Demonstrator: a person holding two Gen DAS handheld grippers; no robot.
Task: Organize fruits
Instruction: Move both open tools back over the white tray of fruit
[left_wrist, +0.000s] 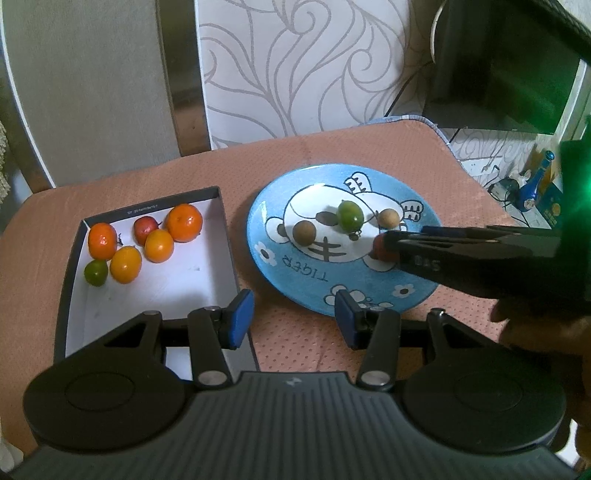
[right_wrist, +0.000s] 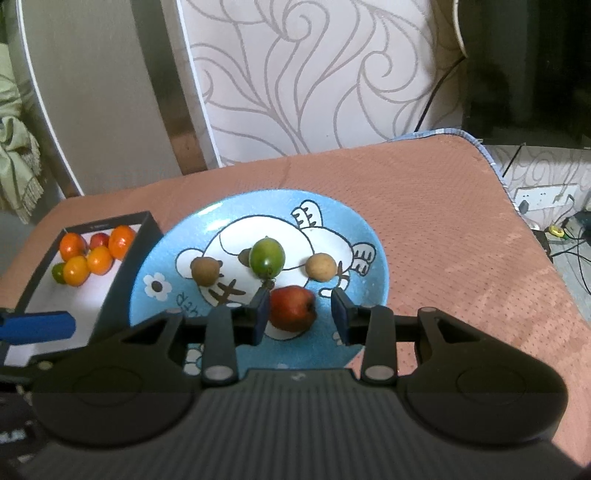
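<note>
A blue tiger plate lies on the pink mat and carries a green fruit, two brown longans and a red fruit. My right gripper straddles the red fruit: the left pad is at its side and a gap shows at the right pad, so the jaws stand open. In the left wrist view the right gripper reaches over the plate from the right, half hiding the red fruit. My left gripper hovers open and empty over the plate's near edge.
A dark-walled white box left of the plate holds several oranges, a small red fruit and a green one. Behind the mat stand a patterned panel and a dark screen. Cables and bottles lie off the right edge.
</note>
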